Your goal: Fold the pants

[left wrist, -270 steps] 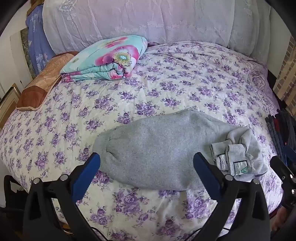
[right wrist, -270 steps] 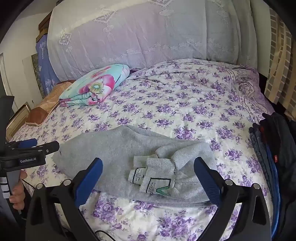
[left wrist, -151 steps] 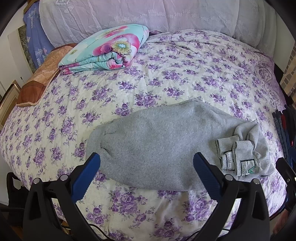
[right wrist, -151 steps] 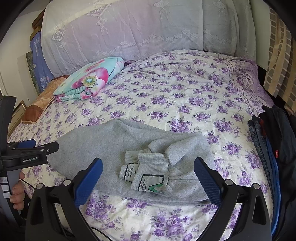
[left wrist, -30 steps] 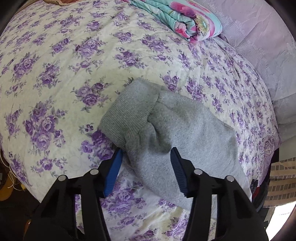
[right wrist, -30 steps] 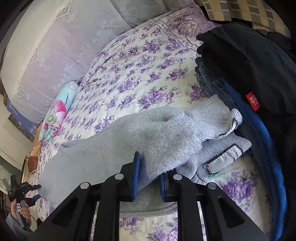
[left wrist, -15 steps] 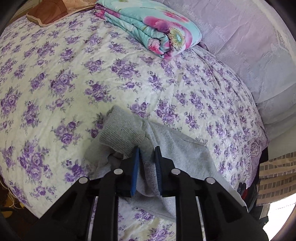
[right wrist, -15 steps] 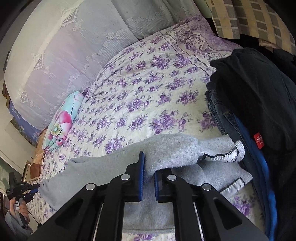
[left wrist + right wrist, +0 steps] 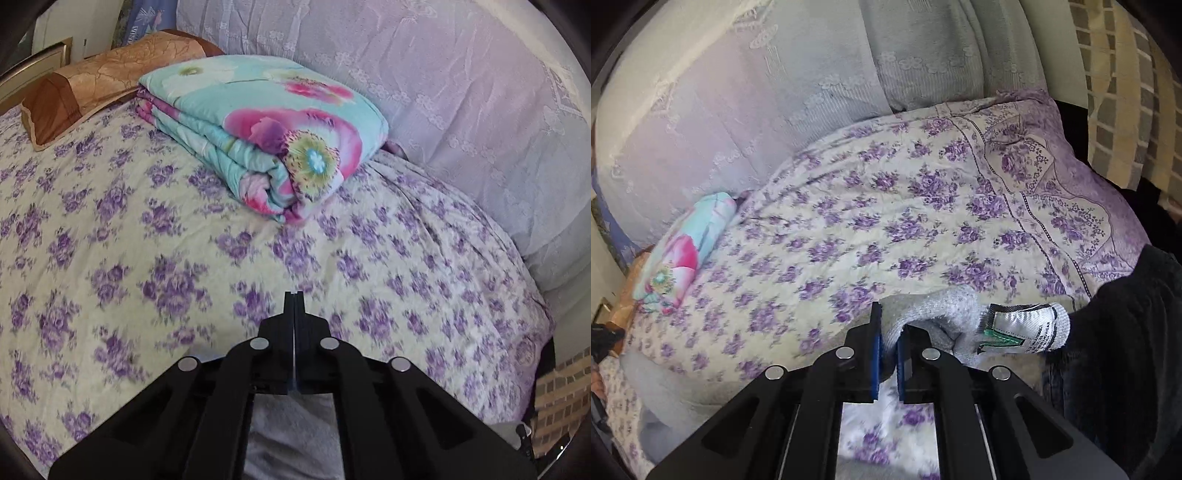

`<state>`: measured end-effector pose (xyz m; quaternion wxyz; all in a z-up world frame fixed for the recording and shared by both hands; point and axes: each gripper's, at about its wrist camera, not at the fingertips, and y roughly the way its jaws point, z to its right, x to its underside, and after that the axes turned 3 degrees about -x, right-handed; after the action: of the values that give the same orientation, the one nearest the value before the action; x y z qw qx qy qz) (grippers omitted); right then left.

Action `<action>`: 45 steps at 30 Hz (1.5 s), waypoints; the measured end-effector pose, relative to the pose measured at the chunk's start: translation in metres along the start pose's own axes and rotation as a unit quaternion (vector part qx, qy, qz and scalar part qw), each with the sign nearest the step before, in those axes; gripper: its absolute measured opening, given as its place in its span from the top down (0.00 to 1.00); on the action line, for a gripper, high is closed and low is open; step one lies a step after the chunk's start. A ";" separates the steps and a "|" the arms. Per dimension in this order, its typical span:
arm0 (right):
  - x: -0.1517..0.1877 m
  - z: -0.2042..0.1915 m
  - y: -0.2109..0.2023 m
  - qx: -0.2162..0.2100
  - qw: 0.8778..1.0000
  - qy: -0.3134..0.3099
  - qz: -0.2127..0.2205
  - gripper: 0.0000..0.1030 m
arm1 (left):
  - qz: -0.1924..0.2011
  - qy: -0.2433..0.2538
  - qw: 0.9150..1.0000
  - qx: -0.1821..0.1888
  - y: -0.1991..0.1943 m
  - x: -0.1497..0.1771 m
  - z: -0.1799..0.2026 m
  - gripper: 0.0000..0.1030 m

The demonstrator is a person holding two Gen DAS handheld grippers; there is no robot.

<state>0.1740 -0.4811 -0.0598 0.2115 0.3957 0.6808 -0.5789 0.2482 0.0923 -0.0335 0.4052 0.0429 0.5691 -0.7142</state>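
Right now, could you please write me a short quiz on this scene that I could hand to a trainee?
1. True or false: the right hand-held gripper is shut on the grey knit pants.
2. Which item lies beside the brown pillow? A: a folded turquoise floral blanket. B: a red towel. C: a wicker basket.
3. What colour are the flowers printed on the cream bedspread?

Key: 1 true; 2 A; 3 purple.
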 end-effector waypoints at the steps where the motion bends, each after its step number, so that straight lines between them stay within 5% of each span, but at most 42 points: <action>1: 0.000 -0.002 0.020 0.022 1.000 -0.005 -0.015 0.94 | -0.005 -0.010 1.000 -0.001 0.013 -0.007 0.001 1.00; 7: 0.008 -0.016 0.067 0.033 0.999 -0.016 -0.028 0.93 | -0.045 -0.006 0.999 0.024 0.041 -0.012 0.003 0.99; 8: 0.008 -0.016 0.070 0.030 0.999 -0.014 -0.029 0.93 | -0.051 0.012 0.998 0.023 0.040 -0.008 0.003 0.84; 9: 0.009 -0.015 0.072 0.028 0.999 -0.013 -0.031 0.93 | -0.058 0.026 0.998 0.014 0.040 -0.004 0.000 0.55; 11: 0.011 -0.012 0.073 0.022 0.999 -0.009 -0.034 0.93 | -0.073 0.032 0.997 -0.003 0.042 0.000 -0.012 0.42; 16: 0.016 -0.003 0.070 0.009 0.999 0.012 -0.046 0.93 | -0.144 0.031 0.989 -0.033 0.066 -0.004 -0.044 0.41; 22: 0.018 0.000 0.068 0.005 0.998 0.022 -0.051 0.93 | -0.216 0.038 0.976 0.009 0.089 0.008 -0.065 0.41; 25: 0.019 -0.001 0.067 0.005 0.998 0.025 -0.053 0.93 | -0.221 0.047 0.973 0.041 0.094 0.013 -0.066 0.57; 27: 0.020 0.000 0.067 0.006 0.998 0.028 -0.055 0.93 | -0.211 0.047 0.975 0.055 0.091 0.011 -0.065 0.88; 33: 0.015 0.001 0.064 0.001 0.998 0.045 -0.047 0.93 | -0.121 -0.021 0.987 0.107 0.052 -0.018 -0.068 0.94; 36: 0.005 -0.008 0.078 0.003 0.998 0.036 -0.051 0.91 | -0.064 -0.056 0.993 0.081 0.048 -0.041 -0.072 1.00; 37: 0.002 -0.012 0.084 0.005 0.998 0.035 -0.052 0.86 | -0.038 -0.066 0.995 0.061 0.047 -0.047 -0.076 1.00; 38: -0.001 -0.016 0.090 0.010 0.998 0.032 -0.054 0.67 | -0.023 -0.079 0.996 0.046 0.050 -0.053 -0.080 1.00; 40: -0.007 -0.026 0.096 0.001 0.998 0.023 -0.055 0.44 | -0.035 -0.122 0.991 0.050 0.061 -0.057 -0.094 1.00; 45: -0.025 -0.043 0.066 -0.064 0.998 -0.010 -0.007 0.42 | -0.066 -0.072 0.993 0.062 0.054 -0.037 -0.087 1.00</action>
<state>0.2480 -0.4463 -0.0716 0.2394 0.3706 0.7171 -0.5396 0.2718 0.1848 -0.0866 0.3931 -0.0211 0.4946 -0.7748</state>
